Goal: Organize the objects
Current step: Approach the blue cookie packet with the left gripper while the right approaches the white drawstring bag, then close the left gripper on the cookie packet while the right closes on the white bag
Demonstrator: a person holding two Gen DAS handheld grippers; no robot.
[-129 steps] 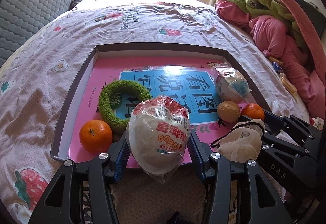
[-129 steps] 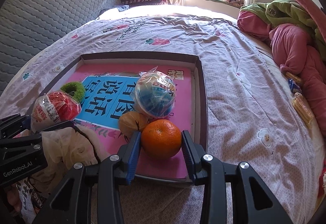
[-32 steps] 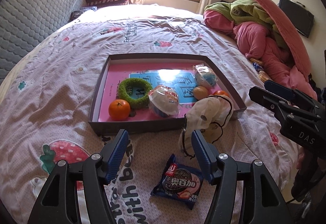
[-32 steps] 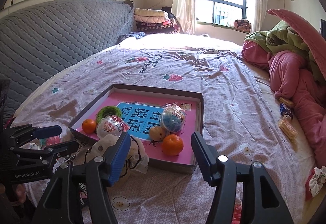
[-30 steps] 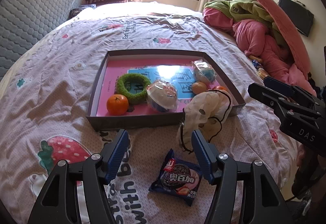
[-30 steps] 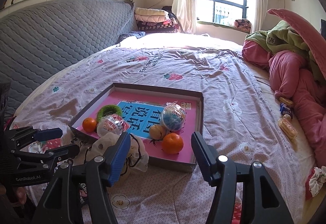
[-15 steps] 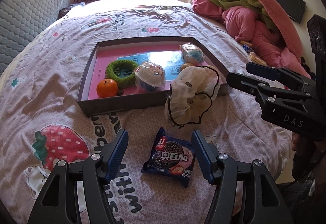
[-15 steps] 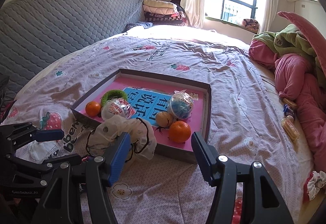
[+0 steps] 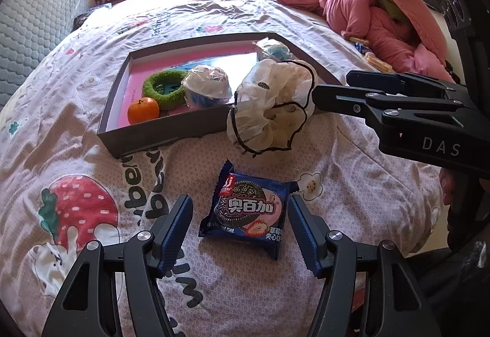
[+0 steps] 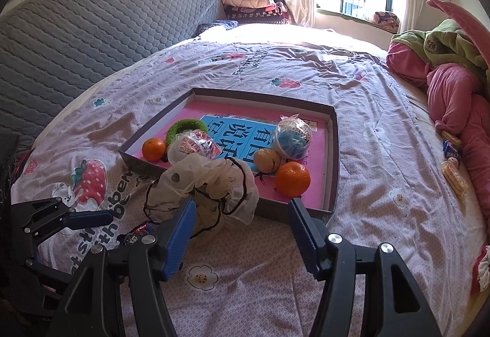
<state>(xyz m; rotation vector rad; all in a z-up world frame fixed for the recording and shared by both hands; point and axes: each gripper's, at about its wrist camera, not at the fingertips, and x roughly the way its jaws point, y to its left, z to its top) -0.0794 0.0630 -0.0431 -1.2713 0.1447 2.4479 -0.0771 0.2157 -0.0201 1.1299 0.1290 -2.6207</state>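
A blue cookie packet [image 9: 248, 211] lies flat on the bedspread between the open fingers of my left gripper [image 9: 240, 226]; the pads are clear of it on both sides. A white sheer scrunchie with black trim [image 9: 269, 110] leans on the front wall of the grey tray [image 9: 159, 135]. My right gripper [image 10: 242, 233] is open and empty over the bedspread, its left finger just in front of the scrunchie [image 10: 208, 184]. The tray [image 10: 332, 159] holds two oranges [image 10: 292, 177], a green ring [image 10: 183, 127] and wrapped round snacks [image 10: 292, 136].
The right gripper [image 9: 332, 86] reaches in from the right in the left wrist view. A pile of pink and green bedding [image 9: 367, 0] fills the bed's right side. Small snack packets [image 10: 453, 174] lie beside it. A grey quilted headboard [image 10: 76, 31] runs along the left.
Both grippers let go of the wrapped snack and the orange in the tray and drew back. Over the last second both sank; the cookie packet now lies between the left fingers.
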